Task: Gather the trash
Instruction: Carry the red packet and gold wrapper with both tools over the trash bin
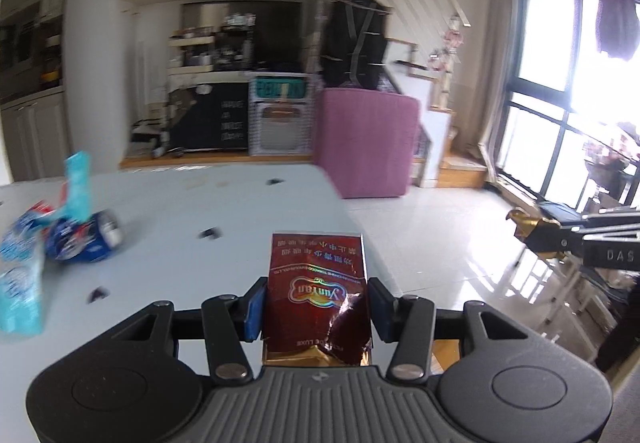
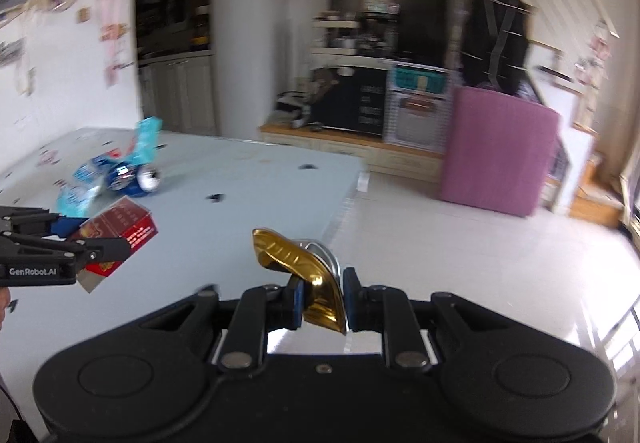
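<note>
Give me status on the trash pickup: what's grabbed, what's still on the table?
Nothing visibly binned yet; no bin in view. In hand: the left gripper is shut on a dark red cigarette pack, and the right gripper is shut on a crushed gold can. Left: a crushed blue can and light blue wrappers still lie on the white table, plus small dark scraps.

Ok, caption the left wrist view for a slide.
Left gripper clamps a red cigarette pack above the table; crushed blue can remains.
</note>
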{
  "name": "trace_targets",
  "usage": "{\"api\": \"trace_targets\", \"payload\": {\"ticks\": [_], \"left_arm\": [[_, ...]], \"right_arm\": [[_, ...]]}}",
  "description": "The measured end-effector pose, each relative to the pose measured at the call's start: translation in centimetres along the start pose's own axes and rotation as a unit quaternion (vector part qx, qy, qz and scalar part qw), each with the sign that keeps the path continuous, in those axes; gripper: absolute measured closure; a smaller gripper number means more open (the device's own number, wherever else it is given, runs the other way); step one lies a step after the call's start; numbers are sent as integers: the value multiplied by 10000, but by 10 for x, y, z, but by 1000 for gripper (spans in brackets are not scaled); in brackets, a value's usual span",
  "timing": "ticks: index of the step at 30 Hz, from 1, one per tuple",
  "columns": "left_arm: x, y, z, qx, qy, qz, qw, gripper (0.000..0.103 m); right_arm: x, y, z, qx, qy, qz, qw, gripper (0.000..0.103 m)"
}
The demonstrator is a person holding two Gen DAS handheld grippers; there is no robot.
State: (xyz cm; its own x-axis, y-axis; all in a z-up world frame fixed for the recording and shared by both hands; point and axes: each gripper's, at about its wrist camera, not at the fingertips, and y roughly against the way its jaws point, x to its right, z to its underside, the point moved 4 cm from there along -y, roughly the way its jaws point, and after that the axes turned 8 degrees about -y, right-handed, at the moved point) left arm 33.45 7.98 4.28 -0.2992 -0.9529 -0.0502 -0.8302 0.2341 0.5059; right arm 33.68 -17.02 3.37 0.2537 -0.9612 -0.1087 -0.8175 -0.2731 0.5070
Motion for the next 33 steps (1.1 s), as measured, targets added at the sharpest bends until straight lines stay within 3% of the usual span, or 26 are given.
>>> {"api": "trace_targets", "payload": {"ticks": [8, 14, 23, 33], "left_arm": [[73, -32, -33, 220, -235, 832, 9960, 52], [119, -62, -50, 85, -394, 1153, 9925, 52], [165, -126, -41, -272, -356, 1277, 9908, 52], [185, -216, -6, -1110, -121, 1415, 9836, 52]], "right_arm": [[79, 33, 16, 121, -614, 803, 9948, 83], [121, 43, 22, 35, -825, 1149, 9899, 83], [182, 17, 33, -202, -1057, 1223, 9866, 83], [221, -75, 53, -1033, -386, 720, 9913, 83]]}}
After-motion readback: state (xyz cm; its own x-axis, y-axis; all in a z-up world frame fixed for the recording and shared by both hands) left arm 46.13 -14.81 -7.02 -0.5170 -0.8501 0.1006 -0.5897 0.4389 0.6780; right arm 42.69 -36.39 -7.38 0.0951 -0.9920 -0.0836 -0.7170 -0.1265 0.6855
